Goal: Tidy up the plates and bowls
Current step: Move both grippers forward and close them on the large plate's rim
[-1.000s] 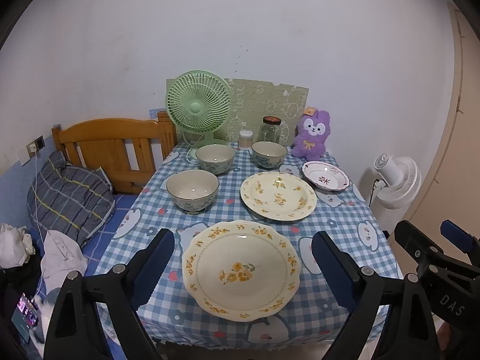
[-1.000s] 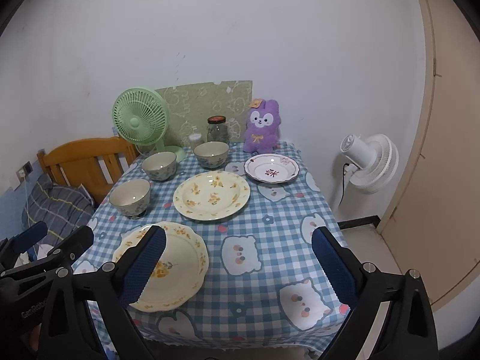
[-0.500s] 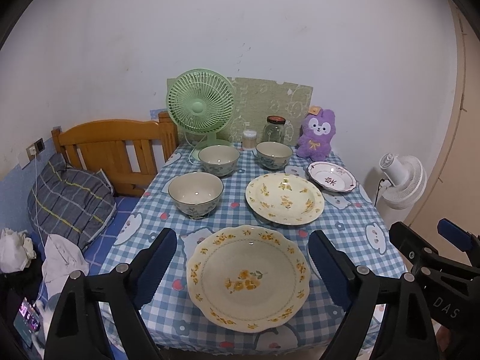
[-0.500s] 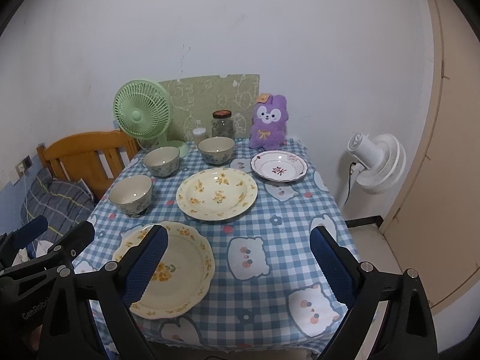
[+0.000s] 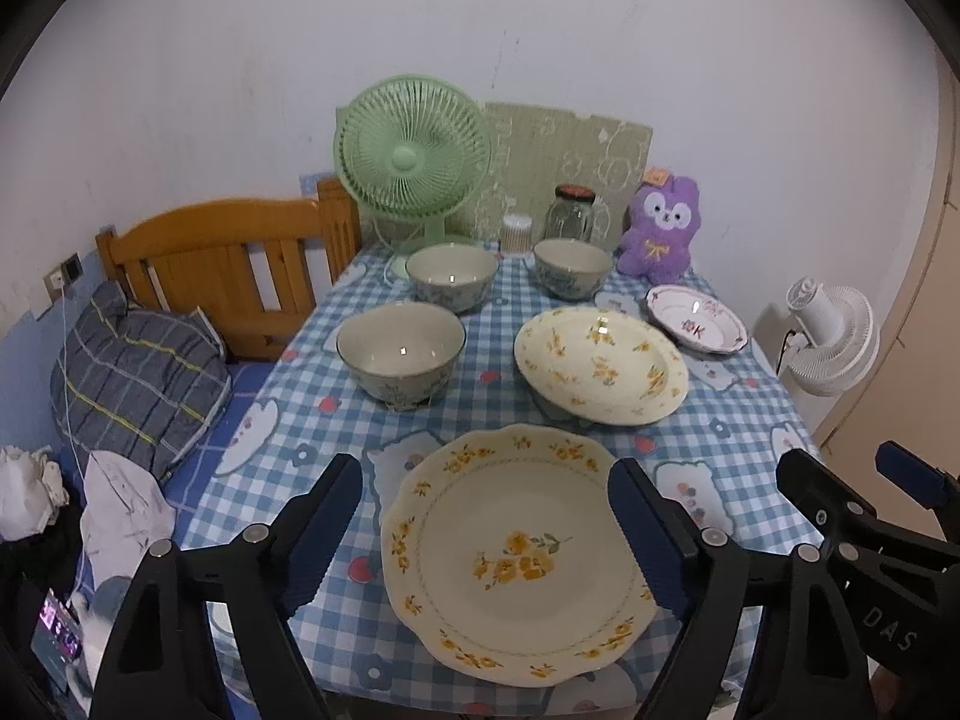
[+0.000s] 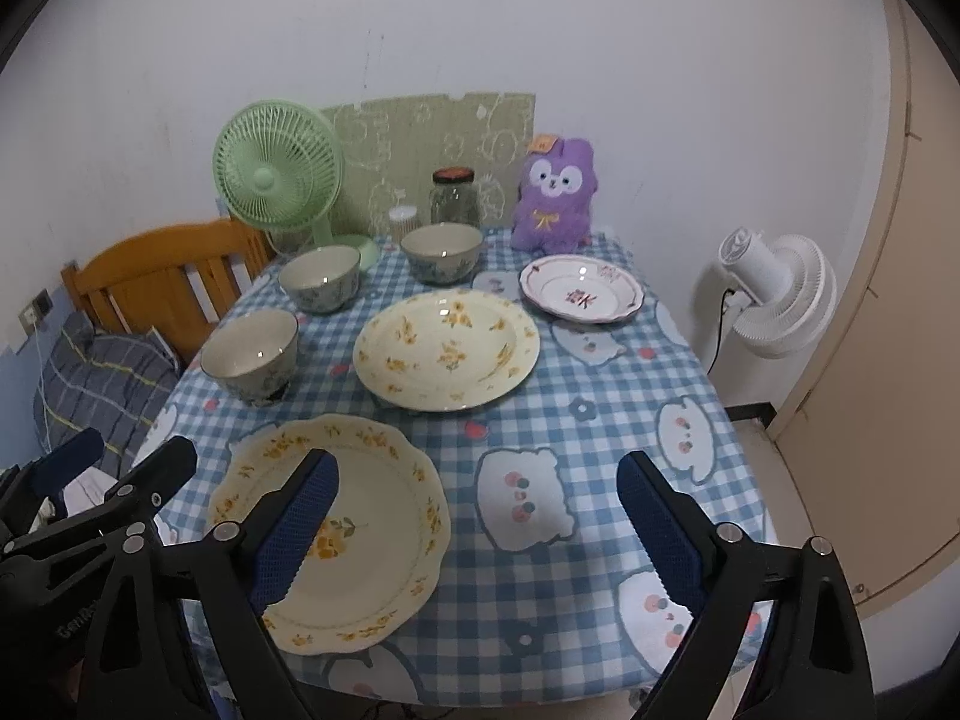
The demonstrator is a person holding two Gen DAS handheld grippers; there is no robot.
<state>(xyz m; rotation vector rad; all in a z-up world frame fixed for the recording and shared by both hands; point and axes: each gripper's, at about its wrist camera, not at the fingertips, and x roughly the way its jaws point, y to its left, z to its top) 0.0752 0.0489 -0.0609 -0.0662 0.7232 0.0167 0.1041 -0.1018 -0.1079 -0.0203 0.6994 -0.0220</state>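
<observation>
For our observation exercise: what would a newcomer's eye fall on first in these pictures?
Probably the big scalloped yellow-flowered plate at the near edge of the blue checked tablecloth, framed by the open left gripper. Next, the green desk fan and purple plush rabbit against the back wall.

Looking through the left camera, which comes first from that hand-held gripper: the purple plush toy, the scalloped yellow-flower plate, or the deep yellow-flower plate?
From the left hand-held gripper, nearest first:
1. Scalloped plate, between its open fingers at the table's near edge.
2. Deep plate, mid-table, to the right.
3. Purple plush toy, at the back by the wall, right side.
</observation>
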